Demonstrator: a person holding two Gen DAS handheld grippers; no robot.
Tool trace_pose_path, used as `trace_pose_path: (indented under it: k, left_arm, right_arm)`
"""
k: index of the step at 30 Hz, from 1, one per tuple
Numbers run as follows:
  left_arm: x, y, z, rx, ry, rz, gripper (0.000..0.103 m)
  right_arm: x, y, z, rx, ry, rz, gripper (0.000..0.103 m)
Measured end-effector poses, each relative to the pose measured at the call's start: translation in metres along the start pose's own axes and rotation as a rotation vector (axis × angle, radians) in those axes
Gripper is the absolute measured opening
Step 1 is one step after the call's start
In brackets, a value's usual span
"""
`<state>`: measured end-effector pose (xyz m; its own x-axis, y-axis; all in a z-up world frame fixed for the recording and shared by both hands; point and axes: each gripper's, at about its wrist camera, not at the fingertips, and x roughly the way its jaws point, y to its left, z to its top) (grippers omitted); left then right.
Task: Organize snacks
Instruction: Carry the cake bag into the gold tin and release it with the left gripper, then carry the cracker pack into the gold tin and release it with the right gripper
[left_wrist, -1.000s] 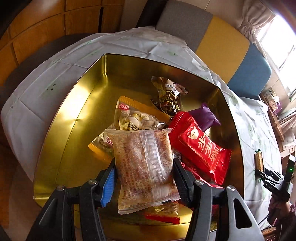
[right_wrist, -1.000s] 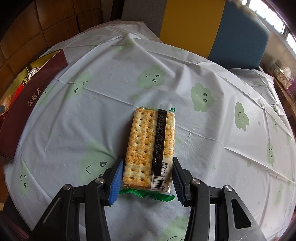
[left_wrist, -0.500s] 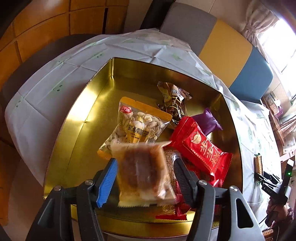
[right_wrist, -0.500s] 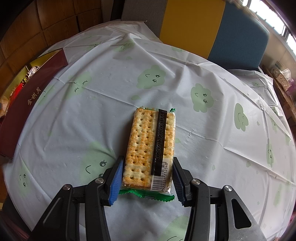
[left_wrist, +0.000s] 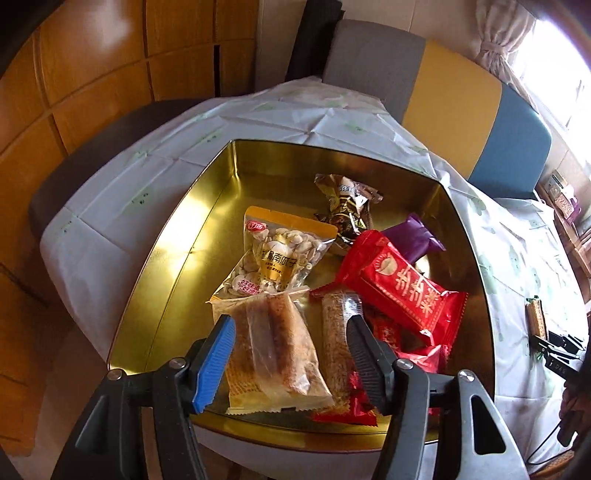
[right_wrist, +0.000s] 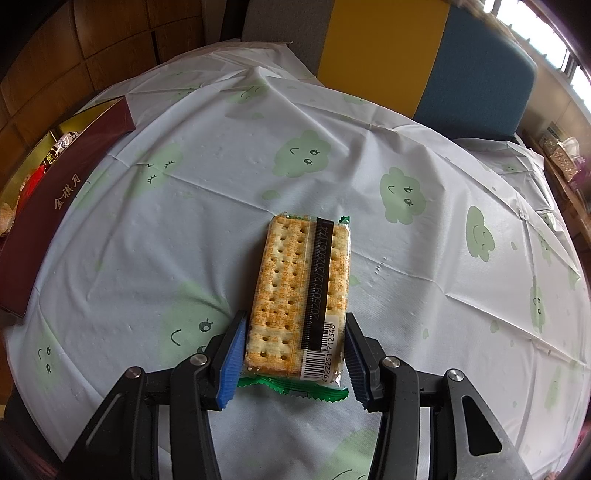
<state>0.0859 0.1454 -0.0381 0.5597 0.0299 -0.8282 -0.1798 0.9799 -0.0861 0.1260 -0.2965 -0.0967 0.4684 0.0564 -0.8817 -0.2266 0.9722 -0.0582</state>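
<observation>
A gold tin (left_wrist: 162, 236) on the table holds several snacks: a yellow seed packet (left_wrist: 273, 258), a red pack (left_wrist: 402, 284), a purple one (left_wrist: 413, 236) and a brown foil one (left_wrist: 347, 210). A clear pack of brown cake (left_wrist: 273, 350) lies loose at the tin's near edge. My left gripper (left_wrist: 290, 363) hovers open above it, its pads clear of the wrapper. In the right wrist view a cracker pack (right_wrist: 291, 280) with a green wrapper end sits low over the tablecloth. My right gripper (right_wrist: 295, 365) is shut on the cracker pack's near end.
The tin's dark red outer wall (right_wrist: 55, 206) stands at the left edge of the right wrist view. The white tablecloth with green clouds (right_wrist: 184, 221) covers the table. A grey, yellow and blue seat back (left_wrist: 454, 96) runs behind the table. Wooden panels line the left.
The left jaws widened and the brown cake pack dropped from them into the tin. The left gripper drew back and up. The right gripper and cracker pack stayed still.
</observation>
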Motion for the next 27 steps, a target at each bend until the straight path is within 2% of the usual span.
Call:
trace_pose_path:
  k: [16,27]
  left_arm:
    - [-0.018,-0.020,-0.010,0.072,-0.080,0.054,0.063]
    - [-0.023,-0.024,-0.017,0.090,-0.097,0.072,0.063]
  right_arm:
    - [0.002,-0.006,0.006,0.027,-0.010,0.000,0.052]
    - [0.000,-0.007,0.013,0.032,-0.037,-0.011,0.052]
